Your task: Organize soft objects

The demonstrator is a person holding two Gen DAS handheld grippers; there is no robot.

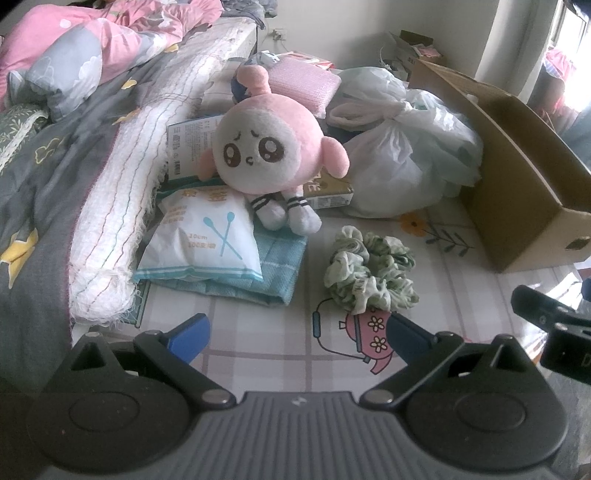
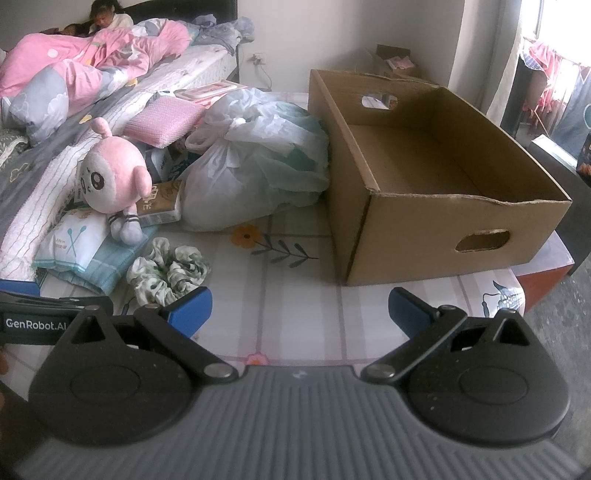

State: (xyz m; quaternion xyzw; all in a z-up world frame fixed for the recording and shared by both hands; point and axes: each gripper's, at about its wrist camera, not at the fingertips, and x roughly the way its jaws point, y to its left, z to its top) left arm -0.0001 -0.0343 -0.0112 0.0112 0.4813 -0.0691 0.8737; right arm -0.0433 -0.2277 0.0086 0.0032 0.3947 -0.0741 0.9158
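A pink-and-white plush doll (image 1: 275,155) (image 2: 110,173) sits on a white cotton-swab packet (image 1: 201,236) (image 2: 72,240) and a folded teal cloth (image 1: 273,273) (image 2: 110,266). A green-white scrunchie (image 1: 371,271) (image 2: 168,271) lies in front of it on the checked cover. An empty cardboard box (image 2: 436,177) (image 1: 517,177) stands to the right. My left gripper (image 1: 297,336) is open, short of the scrunchie and cloth. My right gripper (image 2: 299,308) is open above the cover, between scrunchie and box, nothing between its fingers.
A tied white plastic bag (image 2: 255,162) (image 1: 402,147) and a pink sponge pad (image 2: 162,123) (image 1: 306,86) lie behind the doll. Small cartons (image 2: 162,206) sit beside it. A rolled white blanket (image 1: 125,206) and a grey quilt (image 1: 40,177) fill the left. People lie far back (image 2: 99,14).
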